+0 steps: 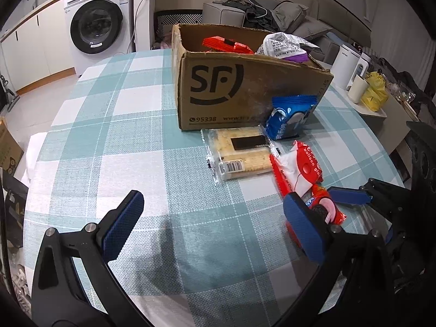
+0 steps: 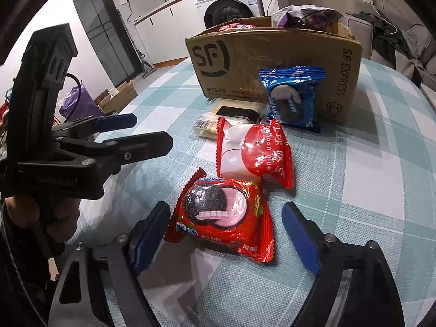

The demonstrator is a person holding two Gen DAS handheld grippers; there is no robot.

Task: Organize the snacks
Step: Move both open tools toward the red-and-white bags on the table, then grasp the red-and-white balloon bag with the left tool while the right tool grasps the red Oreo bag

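Observation:
A red strawberry Oreo pack (image 2: 226, 218) lies flat on the checked tablecloth between the fingers of my right gripper (image 2: 226, 207). The jaws stand open: the left pad is at the wrapper's edge, the right pad is apart from it. Behind it lie a red-and-white pack (image 2: 253, 155), a clear cracker pack (image 2: 231, 114) and a blue Oreo pack (image 2: 294, 98) leaning on the cardboard SF box (image 2: 272, 54), which holds other snacks. My left gripper (image 1: 214, 199) hangs open over bare cloth, left of the red Oreo pack (image 1: 329, 207).
The round table (image 1: 109, 136) drops off at left and right. A washing machine (image 1: 95, 27) and counter stand behind, a sofa (image 1: 286, 13) at the back. A side table at right bears a white kettle (image 1: 346, 65) and a yellow bag (image 1: 376, 92).

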